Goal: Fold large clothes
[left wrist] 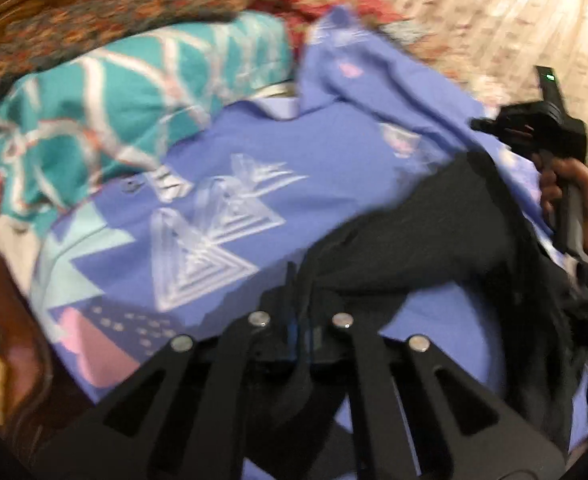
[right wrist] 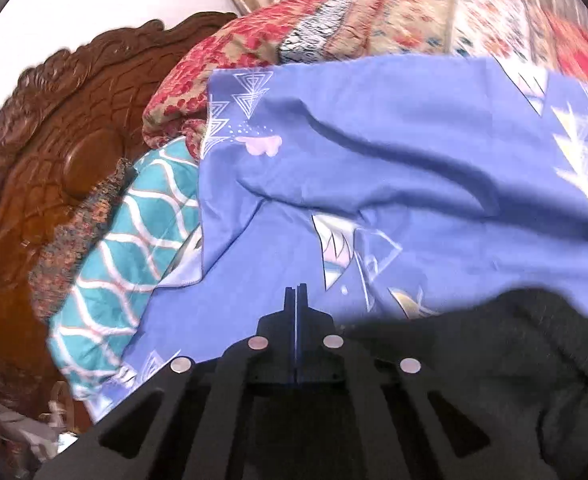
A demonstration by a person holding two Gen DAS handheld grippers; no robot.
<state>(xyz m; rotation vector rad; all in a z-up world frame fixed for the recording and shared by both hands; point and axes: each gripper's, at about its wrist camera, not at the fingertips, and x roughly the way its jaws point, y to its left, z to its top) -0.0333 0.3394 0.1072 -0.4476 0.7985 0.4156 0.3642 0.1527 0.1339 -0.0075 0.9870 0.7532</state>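
The black garment (left wrist: 426, 236) is a dark, matte, heavy-looking cloth, crumpled rather than flat; in the left wrist view it runs as a rumpled band from the lower centre toward the right edge, lying on blue patterned fabric; in the right wrist view the same garment (right wrist: 494, 364) bunches in a soft mound at the lower right; its outline is blurred.

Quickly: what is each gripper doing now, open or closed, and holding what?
Left gripper: closed; dark garment lies at its fingers, grip itself unclear.
Right gripper: closed; nothing visible between its fingers, dark garment beside it.
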